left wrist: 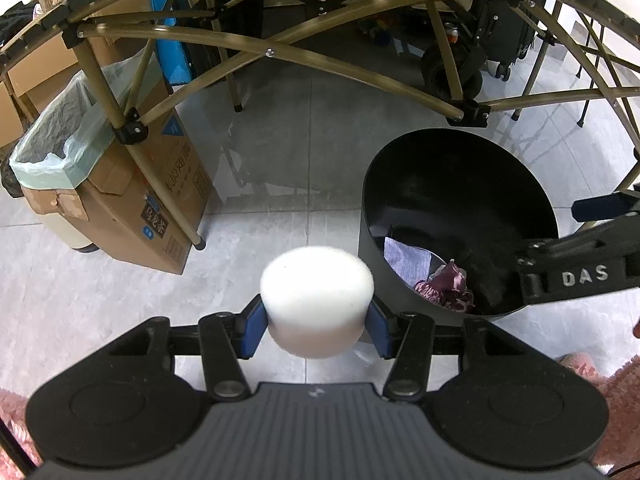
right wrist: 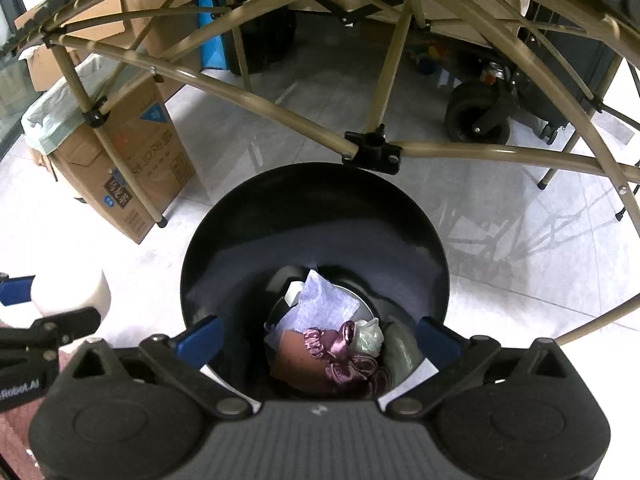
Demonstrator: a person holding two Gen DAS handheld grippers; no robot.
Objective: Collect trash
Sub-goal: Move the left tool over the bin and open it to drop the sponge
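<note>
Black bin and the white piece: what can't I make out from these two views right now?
- Black bin floor: right wrist view, trash covers it.
- Bin's near side: left wrist view, right gripper blocks it.
- White foam cylinder underside: left wrist view, left gripper hides it; right wrist view, frame edge cuts it.

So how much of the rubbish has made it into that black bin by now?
Several pieces already lie in the black bin: a purple scrunchie, a pale cloth, a crumpled wrapper. The right gripper hangs over it, fingers spread and empty. The left gripper clamps a white foam puck beside the bin; that remains to drop.
</note>
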